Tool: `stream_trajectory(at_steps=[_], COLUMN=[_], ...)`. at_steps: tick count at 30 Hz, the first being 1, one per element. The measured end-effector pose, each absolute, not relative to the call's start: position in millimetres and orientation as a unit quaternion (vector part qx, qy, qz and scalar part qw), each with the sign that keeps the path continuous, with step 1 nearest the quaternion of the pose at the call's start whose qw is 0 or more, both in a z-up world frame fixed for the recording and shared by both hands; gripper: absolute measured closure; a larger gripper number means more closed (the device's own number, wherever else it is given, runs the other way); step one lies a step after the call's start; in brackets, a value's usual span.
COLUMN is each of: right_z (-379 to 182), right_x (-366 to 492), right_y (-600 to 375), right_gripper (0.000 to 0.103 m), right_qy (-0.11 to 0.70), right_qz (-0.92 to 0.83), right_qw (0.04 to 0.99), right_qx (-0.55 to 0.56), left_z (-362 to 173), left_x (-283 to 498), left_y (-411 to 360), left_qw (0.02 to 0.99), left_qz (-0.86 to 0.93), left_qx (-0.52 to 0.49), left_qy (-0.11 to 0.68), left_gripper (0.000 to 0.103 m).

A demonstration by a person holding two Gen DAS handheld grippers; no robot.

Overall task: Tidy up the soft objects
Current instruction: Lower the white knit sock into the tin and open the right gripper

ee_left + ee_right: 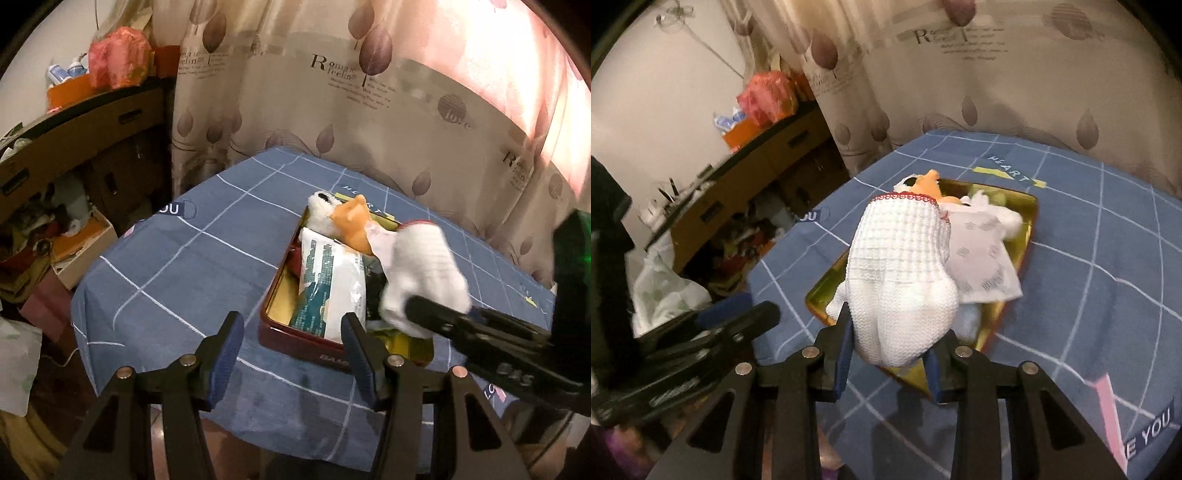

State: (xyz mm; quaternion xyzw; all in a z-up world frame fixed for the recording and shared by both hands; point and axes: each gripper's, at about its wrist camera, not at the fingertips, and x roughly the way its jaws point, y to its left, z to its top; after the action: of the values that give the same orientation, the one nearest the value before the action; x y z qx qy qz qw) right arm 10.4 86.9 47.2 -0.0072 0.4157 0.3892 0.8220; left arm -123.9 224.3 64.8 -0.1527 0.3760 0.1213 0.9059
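Observation:
A dark red tin box [295, 338] with a gold inside [822, 291] lies on the blue checked cloth. In it are a white tissue pack [328, 280], an orange plush toy [352, 221], a white fluffy toy [319, 214] and a thin white packet [982, 258]. My right gripper [892, 350] is shut on a white knitted glove [905, 273] with a red cuff edge, held over the box. It shows in the left wrist view as a black arm [480, 332] holding the glove [421, 273]. My left gripper [291, 347] is open and holds nothing, near the box's front edge.
The blue cloth [177, 266] covers a small table that ends close to a leaf-print curtain [332, 92]. At the left stand a wooden cabinet [85, 129] with red and orange bags on top, and clutter and an open box [81, 251] on the floor.

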Motion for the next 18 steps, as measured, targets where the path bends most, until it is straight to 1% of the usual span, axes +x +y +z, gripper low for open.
stream_trajectory(at_steps=[8, 12, 18], right_z=[25.4, 17.9, 0.3], right_x=[10.8, 10.5, 17.9], right_y=[101.5, 105.1, 100.0], right_gripper=[0.072, 0.071, 0.069], right_qy=[0.433, 0.435, 0.454], right_qz=[0.365, 0.355, 0.342], right_qw=[0.823, 0.826, 0.822], right_qx=[-0.03, -0.043, -0.035], left_z=[58.1, 59.2, 54.9], left_x=[-120.0, -123.8, -122.4], left_y=[226.3, 227.6, 228.8], left_qw=[0.904, 0.908, 0.904], left_qz=[0.129, 0.134, 0.125], left_qx=[-0.138, -0.136, -0.139], left_qy=[0.382, 0.372, 0.385], left_gripper=[0.047, 0.047, 0.047])
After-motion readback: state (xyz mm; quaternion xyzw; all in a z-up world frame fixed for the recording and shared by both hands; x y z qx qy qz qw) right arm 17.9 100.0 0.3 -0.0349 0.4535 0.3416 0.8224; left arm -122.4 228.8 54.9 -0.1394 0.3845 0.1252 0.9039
